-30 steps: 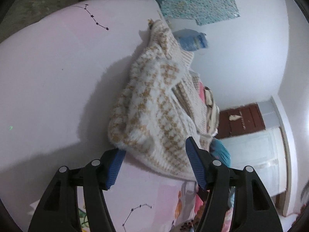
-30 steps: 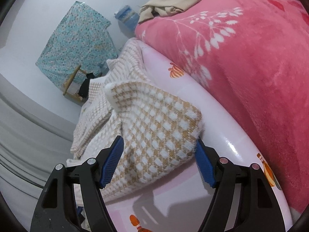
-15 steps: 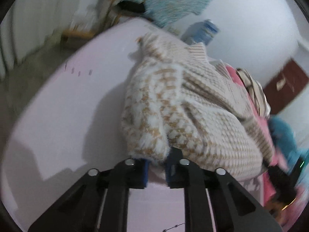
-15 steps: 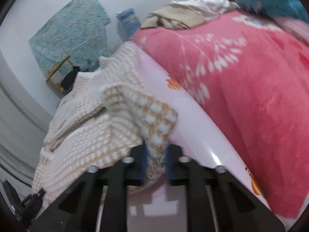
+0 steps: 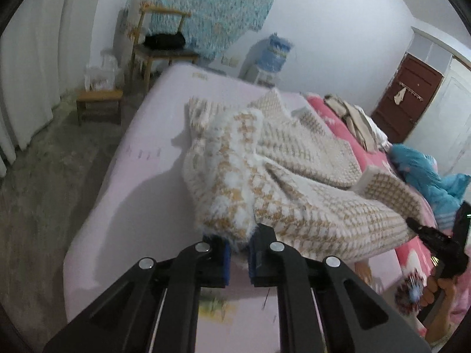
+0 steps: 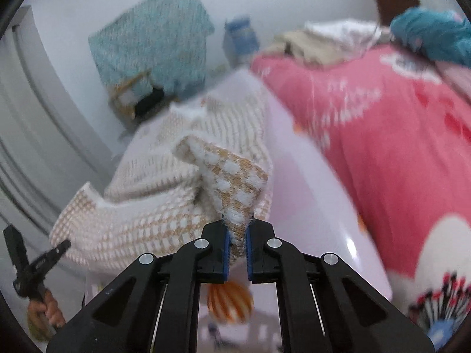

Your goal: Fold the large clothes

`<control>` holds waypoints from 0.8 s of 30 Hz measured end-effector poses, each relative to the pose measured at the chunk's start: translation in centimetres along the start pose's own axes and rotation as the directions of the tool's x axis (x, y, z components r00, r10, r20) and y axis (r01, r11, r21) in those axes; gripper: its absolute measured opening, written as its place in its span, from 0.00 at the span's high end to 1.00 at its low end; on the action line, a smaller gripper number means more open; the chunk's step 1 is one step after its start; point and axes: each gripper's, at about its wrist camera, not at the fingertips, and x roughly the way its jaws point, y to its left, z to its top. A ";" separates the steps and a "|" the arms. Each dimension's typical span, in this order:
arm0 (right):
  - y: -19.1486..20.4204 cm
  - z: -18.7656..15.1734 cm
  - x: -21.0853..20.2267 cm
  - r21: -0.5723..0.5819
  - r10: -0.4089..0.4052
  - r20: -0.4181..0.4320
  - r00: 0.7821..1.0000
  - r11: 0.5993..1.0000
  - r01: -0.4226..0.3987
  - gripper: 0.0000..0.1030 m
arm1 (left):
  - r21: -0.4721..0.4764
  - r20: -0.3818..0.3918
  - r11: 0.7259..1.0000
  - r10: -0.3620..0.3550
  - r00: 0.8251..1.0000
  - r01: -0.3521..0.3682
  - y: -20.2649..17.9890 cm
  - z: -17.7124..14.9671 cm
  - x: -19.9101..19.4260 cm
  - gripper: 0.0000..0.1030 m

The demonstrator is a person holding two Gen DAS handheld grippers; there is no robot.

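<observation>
On the pale pink bed sheet (image 5: 141,194), beige-and-white knit sweater (image 5: 288,176) lies bunched, long axis running across the bed between the grippers. Left gripper (image 5: 238,245) clamped on one near edge, right gripper (image 6: 236,239) clamped on the other. Pink floral blanket (image 6: 397,153) just beside it.

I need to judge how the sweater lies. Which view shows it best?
The left wrist view: the beige-and-white knit sweater spreads nearly whole across the bed. The right wrist view, blurred, shows mostly the pinched near edge.
</observation>
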 end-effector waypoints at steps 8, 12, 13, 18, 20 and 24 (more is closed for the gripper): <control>-4.3 -2.8 0.0 0.058 -0.082 -0.133 0.988 0.994 0.090 0.47 | -0.164 -0.126 0.986 -0.063 0.990 0.042 5.6 -3.1 -0.1 0.72; -4.8 -0.8 -3.1 0.054 -0.106 -0.032 0.994 0.993 0.108 0.43 | -0.084 -0.005 0.996 0.002 1.000 -0.002 5.6 -1.3 -2.7 0.59; -4.6 -0.2 -3.0 0.049 -0.088 -0.015 0.996 0.995 0.088 0.43 | -0.072 0.009 0.997 -0.001 1.000 0.002 5.3 -0.9 -2.9 0.58; -1.1 2.1 2.1 -0.066 0.057 -0.076 0.995 0.996 -0.062 0.36 | 0.038 -0.003 0.998 0.053 0.999 -0.053 2.7 2.2 0.8 0.55; 0.8 2.5 4.7 -0.137 0.026 -0.109 0.994 0.990 -0.041 0.36 | 0.070 -0.010 0.994 0.086 0.996 -0.085 2.3 2.6 2.5 0.55; 2.7 3.7 8.5 -0.216 -0.015 -0.120 0.993 0.976 -0.011 0.50 | 0.152 -0.037 0.978 0.147 0.988 -0.140 1.1 3.7 6.6 0.60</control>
